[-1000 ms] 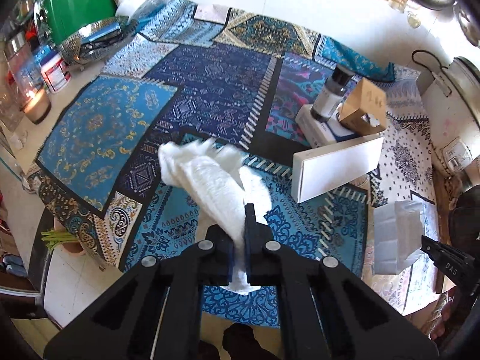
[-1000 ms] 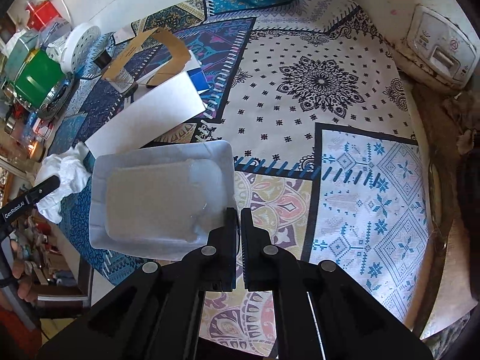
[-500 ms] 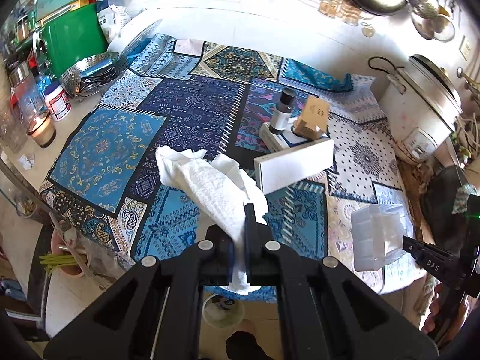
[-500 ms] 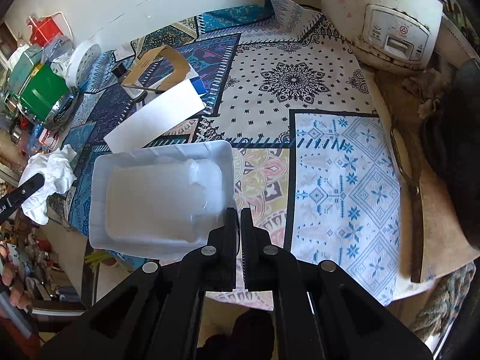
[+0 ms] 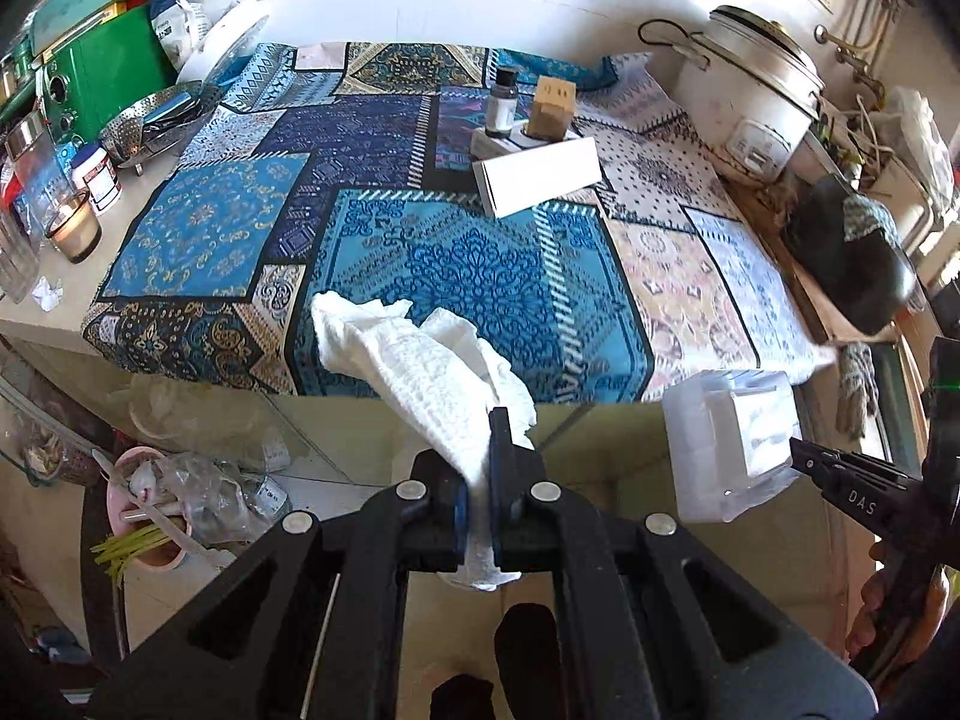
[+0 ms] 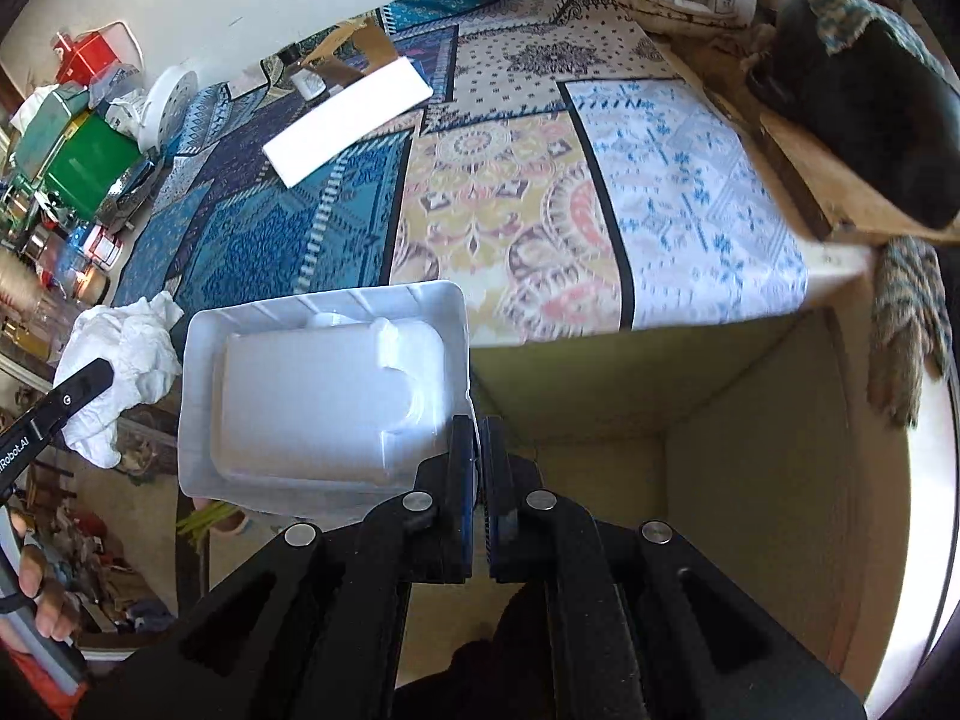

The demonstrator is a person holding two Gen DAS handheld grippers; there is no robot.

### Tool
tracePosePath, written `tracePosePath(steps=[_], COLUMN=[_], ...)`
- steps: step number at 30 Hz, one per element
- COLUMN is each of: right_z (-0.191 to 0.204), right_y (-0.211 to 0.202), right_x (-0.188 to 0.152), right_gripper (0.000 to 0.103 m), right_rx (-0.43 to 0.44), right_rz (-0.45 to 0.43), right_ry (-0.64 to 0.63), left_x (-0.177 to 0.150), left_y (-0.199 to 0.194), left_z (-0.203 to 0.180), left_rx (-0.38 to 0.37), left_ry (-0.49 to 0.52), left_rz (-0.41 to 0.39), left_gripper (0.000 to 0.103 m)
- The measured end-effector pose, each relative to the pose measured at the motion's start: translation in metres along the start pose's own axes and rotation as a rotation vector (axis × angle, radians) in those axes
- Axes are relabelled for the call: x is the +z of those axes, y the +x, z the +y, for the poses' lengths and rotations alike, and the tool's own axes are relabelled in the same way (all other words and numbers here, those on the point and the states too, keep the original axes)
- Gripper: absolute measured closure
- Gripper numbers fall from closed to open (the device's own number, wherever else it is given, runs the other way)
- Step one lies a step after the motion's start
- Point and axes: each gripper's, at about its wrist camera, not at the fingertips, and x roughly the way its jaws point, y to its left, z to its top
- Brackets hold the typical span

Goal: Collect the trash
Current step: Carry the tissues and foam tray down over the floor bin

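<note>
My left gripper (image 5: 477, 450) is shut on a crumpled white paper towel (image 5: 414, 372), held in the air just past the front edge of the table (image 5: 456, 258). My right gripper (image 6: 479, 438) is shut on the corner rim of a clear plastic tray (image 6: 312, 396), also off the table's front edge. In the left wrist view the plastic tray (image 5: 732, 444) hangs at the lower right on the right gripper's tip. In the right wrist view the paper towel (image 6: 126, 360) shows at the left beside the left gripper's finger.
A white flat box (image 5: 537, 177), a small bottle (image 5: 501, 102) and a cardboard box (image 5: 552, 108) stay on the patterned cloth. A rice cooker (image 5: 756, 96) stands at the back right, a green box (image 5: 102, 72) and colander at the left. Below lies a floor with a pink bowl (image 5: 150, 516) of scraps.
Both grippers have pulled back from over the cloth to beyond the table's front edge, carrying the towel and the tray. The floor and cabinet front have come into view.
</note>
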Motion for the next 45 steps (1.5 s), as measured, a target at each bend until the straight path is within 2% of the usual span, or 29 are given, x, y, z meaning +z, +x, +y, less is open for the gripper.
tracePosePath(steps=[4, 8, 12, 17, 24, 31, 38, 43, 45], right_z=[0.006, 0.01, 0.003, -0.009, -0.044, -0.094, -0.131, -0.146, -0.148], right_y=[0.013, 0.03, 0.058, 0.102, 0.188, 0.295, 0.396, 0.458, 0.474], right_x=[-0.036, -0.058, -0.07, -0.075, -0.095, -0.144, -0.196, -0.22, -0.218], right_gripper=[0.1, 0.1, 0.1, 0.1, 0.1, 0.1, 0.1, 0.1, 0.1], right_rx=[-0.006, -0.017, -0.032, -0.052, -0.041, -0.053, -0.077, -0.1, -0.103], right_rz=[0.048, 0.086, 0.118, 0.14, 0.148, 0.177, 0.249, 0.315, 0.337], right_ry=[0.007, 0.007, 0.009, -0.02, -0.062, -0.061, -0.079, -0.078, -0.078], left_x=[-0.028, -0.053, -0.078, -0.11, -0.166, -0.238, -0.306, -0.342, -0.35], left_y=[0.008, 0.029, 0.063, 0.104, 0.201, 0.322, 0.437, 0.495, 0.511], left_z=[0.005, 0.008, 0.008, 0.009, 0.013, 0.018, 0.028, 0.036, 0.04], left_rx=[-0.024, -0.03, -0.023, -0.016, -0.007, -0.029, -0.076, -0.058, -0.068], left_ry=[0.017, 0.028, 0.038, 0.032, 0.006, 0.009, 0.01, 0.042, 0.041], left_rz=[0.05, 0.098, 0.157, 0.186, 0.216, 0.292, 0.392, 0.448, 0.464], left_gripper=[0.099, 0.099, 0.099, 0.099, 0.099, 0.099, 0.099, 0.099, 0.099])
